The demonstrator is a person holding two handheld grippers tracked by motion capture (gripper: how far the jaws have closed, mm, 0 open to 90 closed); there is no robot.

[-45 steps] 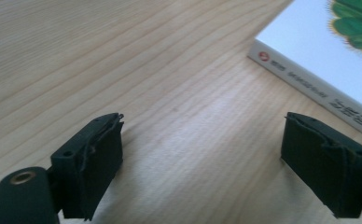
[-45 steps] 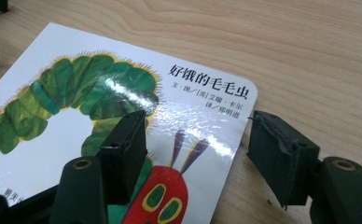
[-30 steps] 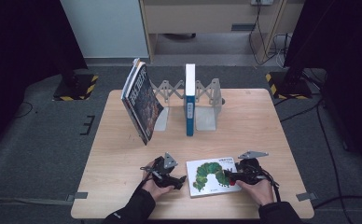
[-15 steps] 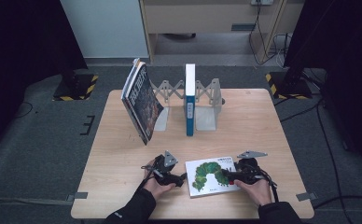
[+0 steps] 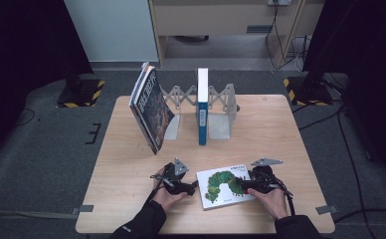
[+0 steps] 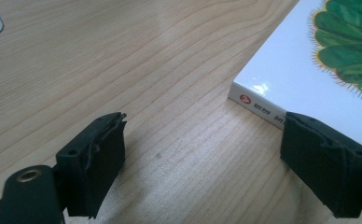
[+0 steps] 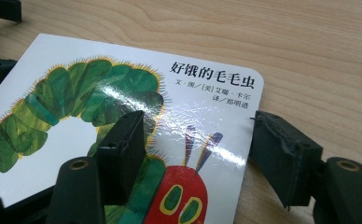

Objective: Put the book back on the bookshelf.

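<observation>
A white picture book [image 5: 220, 193] with a green caterpillar on its cover lies flat near the table's front edge. My left gripper [image 5: 193, 187] is low on the table just left of the book, pointing at it. In the left gripper view the left gripper [image 6: 207, 130] is open over bare wood, and the book's spine corner [image 6: 263, 100] lies beside one jaw. My right gripper [image 5: 239, 184] is at the book's right end. It is open [image 7: 198, 126] and straddles the book's corner [image 7: 216, 93], one jaw over the cover, the other just off the edge.
A grey expanding book rack [image 5: 220, 117] stands at the back middle of the wooden table [image 5: 280, 134]. It holds an upright blue-and-white book [image 5: 202, 107]. A dark book [image 5: 151, 112] leans against its left end. The person's hands and dark sleeves come in at the front edge.
</observation>
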